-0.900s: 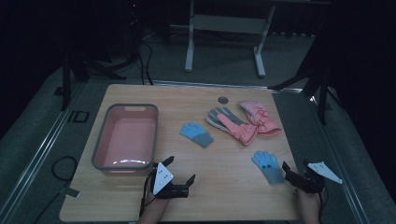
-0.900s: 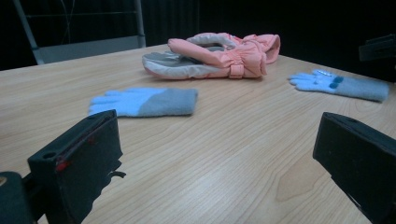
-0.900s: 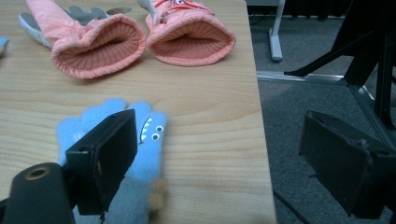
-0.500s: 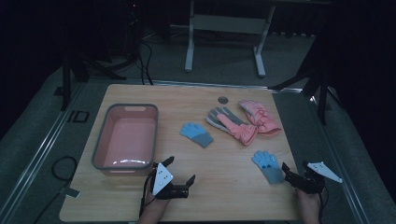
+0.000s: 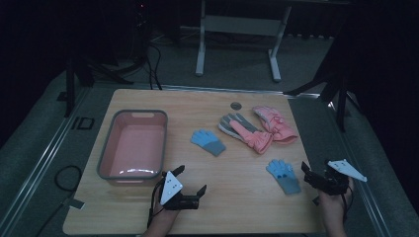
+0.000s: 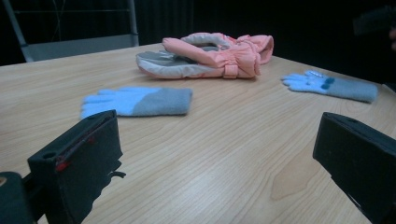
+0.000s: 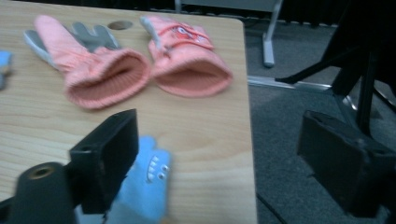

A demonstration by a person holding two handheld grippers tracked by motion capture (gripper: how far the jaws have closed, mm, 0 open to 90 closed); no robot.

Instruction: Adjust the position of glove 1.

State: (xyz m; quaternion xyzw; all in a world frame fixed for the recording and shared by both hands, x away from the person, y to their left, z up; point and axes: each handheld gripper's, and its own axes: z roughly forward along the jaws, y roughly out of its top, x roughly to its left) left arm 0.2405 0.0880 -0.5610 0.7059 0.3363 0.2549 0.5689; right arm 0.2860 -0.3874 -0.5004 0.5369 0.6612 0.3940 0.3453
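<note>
Both claws wide open, empty | right claw [image 5: 310, 176] beside blue glove [image 5: 283, 175]

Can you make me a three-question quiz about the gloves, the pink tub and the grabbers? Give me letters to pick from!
1. Where is the tub?
A. left part of the table
B. right part of the table
C. on the floor

2. How many blue gloves lie on the table?
A. one
B. two
C. four

3. How do the left gripper's jaws stand?
A. shut on a glove
B. shut on nothing
C. open, holding nothing

Answers:
1. A: in the high view the tub sits at the left, with all the gloves to its right.
2. B: one blue glove lies mid-table and another blue glove lies close to the right gripper; the pink gloves are a separate pair.
3. C: the left gripper view shows bare wood between its wide-apart jaws.
</note>
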